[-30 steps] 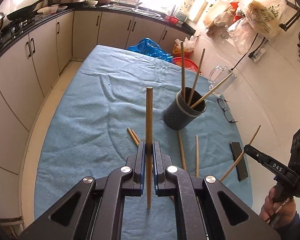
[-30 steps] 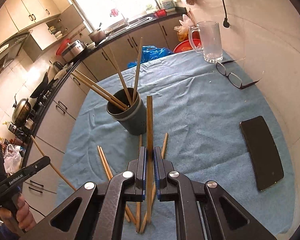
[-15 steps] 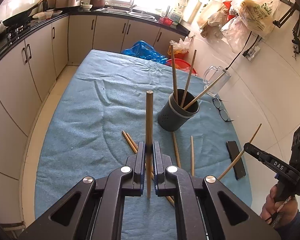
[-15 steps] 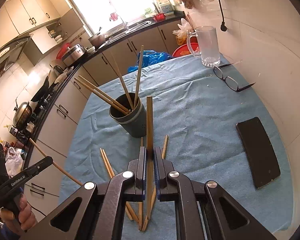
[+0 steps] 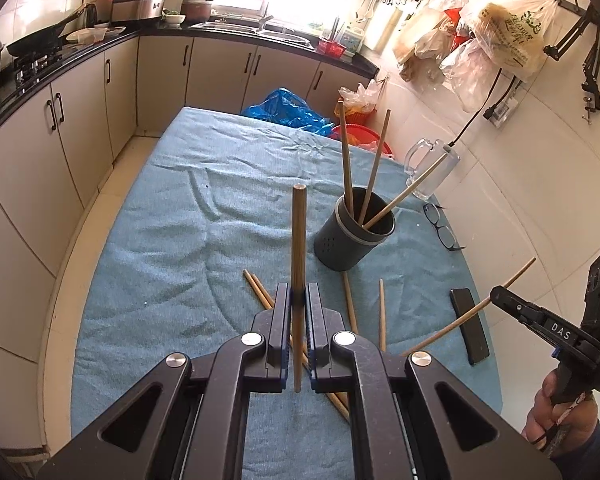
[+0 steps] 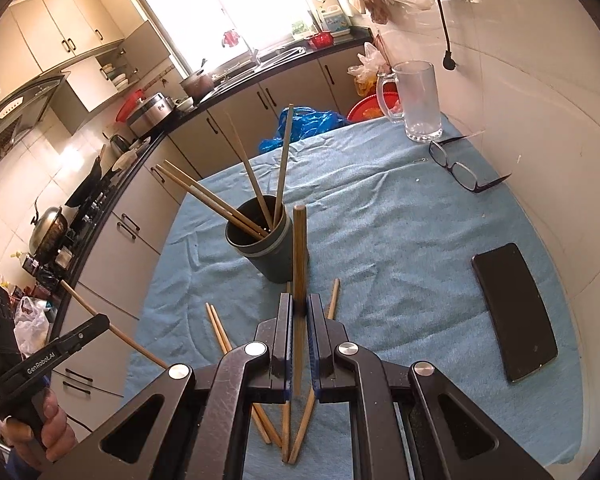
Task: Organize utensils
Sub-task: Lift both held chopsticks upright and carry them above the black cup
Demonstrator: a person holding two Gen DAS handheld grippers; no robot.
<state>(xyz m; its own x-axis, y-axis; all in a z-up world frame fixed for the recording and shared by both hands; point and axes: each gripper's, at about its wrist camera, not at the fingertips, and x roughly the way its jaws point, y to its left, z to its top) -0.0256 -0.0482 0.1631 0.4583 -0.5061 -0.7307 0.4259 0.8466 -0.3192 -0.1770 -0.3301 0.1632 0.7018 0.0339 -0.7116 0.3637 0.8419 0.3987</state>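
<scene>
A dark grey holder stands on the blue cloth with several chopsticks leaning in it. My left gripper is shut on a brown chopstick that points up and away, just left of the holder. My right gripper is shut on another chopstick, in front of the holder. Each gripper also shows in the other's view: the right gripper with its chopstick, the left gripper with its chopstick. Loose chopsticks lie on the cloth near the holder.
A glass mug, a pair of glasses and a black phone lie along the wall side of the table. Kitchen cabinets and a floor gap run along the far side. A hand holds the right gripper.
Both grippers keep their chopsticks. The holder and table have shifted only slightly in both views.
</scene>
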